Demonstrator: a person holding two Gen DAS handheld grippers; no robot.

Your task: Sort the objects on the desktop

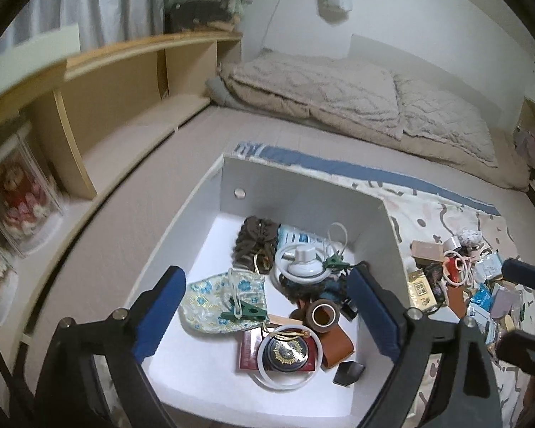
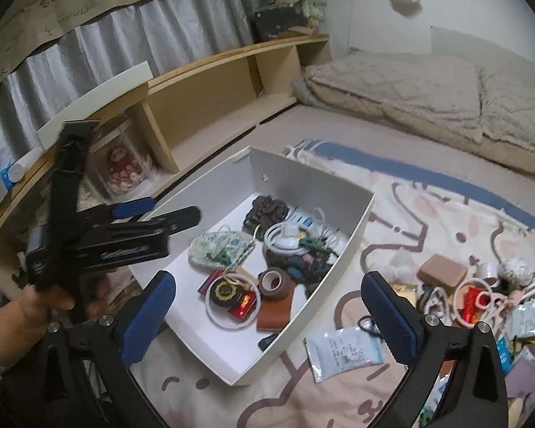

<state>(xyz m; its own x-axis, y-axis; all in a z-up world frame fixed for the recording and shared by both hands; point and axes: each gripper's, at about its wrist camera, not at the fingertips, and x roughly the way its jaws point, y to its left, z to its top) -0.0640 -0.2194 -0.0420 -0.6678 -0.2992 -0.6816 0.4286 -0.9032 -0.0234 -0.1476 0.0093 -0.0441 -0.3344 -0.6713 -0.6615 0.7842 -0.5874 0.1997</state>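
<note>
The left gripper (image 1: 267,306) fills the lower part of the left wrist view, its 2 blue-padded fingers spread wide with nothing gripped between them. Through the gap shows the white box (image 1: 374,221), open-topped, in the centre of the frame on a patterned cloth (image 1: 446,214). Inside the box, a pale floral pouch (image 1: 217,303) lies at lower left with a green clip (image 1: 246,310) on it. A dark round tin (image 1: 285,351) with a gold emblem sits inside a white ring (image 1: 267,374) at the bottom centre, and a brown tape roll (image 1: 322,315) stands just above it beside a tan leather piece (image 1: 339,347). A white knob-shaped piece (image 1: 303,265) rests in another ring near the box's middle, with a dark brown scrunchie (image 1: 256,239) toward the far wall.

In the right wrist view, the right gripper (image 2: 267,315) sits at the bottom, jaws also wide apart and empty. The box lies centre-left between its fingers. At the right edge of the frame a pile of unsorted objects (image 2: 481,292) lies on the cloth, and a white packet (image 2: 342,353) rests near the lower centre, just beside the box. A hand (image 2: 35,306) at lower left holds the left gripper beside the box. A folded beige blanket (image 2: 428,89) occupies the upper right.
</note>
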